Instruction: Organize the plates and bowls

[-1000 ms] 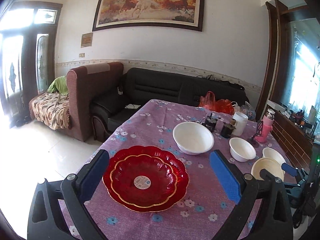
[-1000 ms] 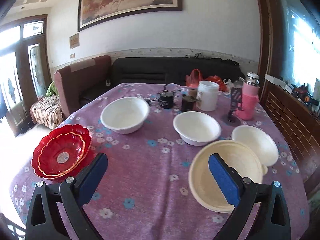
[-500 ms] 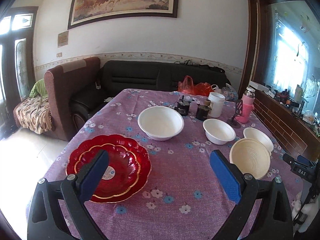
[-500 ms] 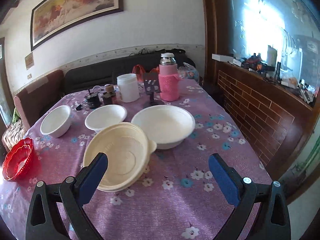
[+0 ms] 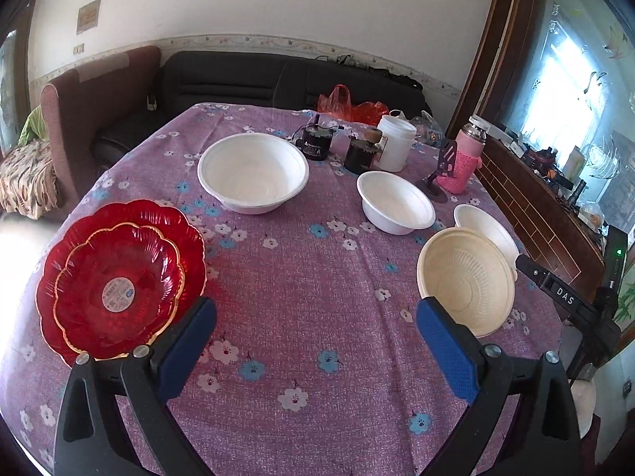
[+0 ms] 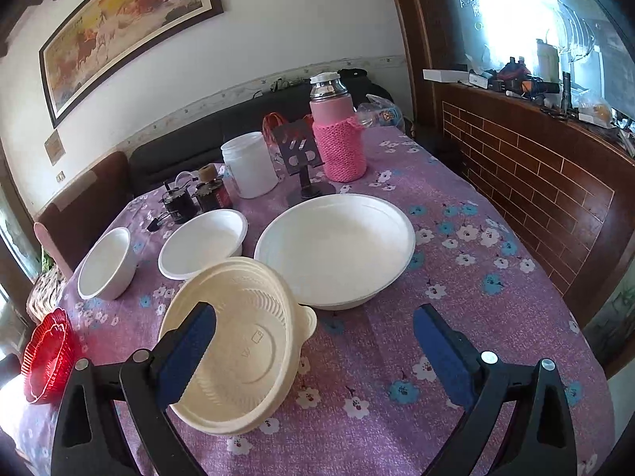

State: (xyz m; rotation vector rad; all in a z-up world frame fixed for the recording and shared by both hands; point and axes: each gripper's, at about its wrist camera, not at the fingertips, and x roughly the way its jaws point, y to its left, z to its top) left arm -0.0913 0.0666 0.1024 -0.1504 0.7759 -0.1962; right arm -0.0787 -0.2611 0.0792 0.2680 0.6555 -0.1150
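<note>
Left gripper [image 5: 315, 343]: blue-padded jaws wide apart, nothing between them, above the table [image 5: 301, 301]. Right gripper [image 6: 313, 341]: jaws wide but closing, nothing gripped; its left pad overlaps the cream bowl [image 6: 238, 341] in the lower left of the frame. The table carries a purple cloth printed with small flowers. A black sofa [image 5: 254, 79] and a white wall stand behind; a brick-patterned wooden ledge [image 6: 535, 182] runs along the right. The red plates [image 5: 119, 281], glossy, scalloped and nested, sit at lower left of the left view. Three white bowls, smooth and round: large [image 5: 254, 172], small [image 5: 395, 202], and shallow [image 6: 335, 248], the last just beside the ribbed cream bowl.
</note>
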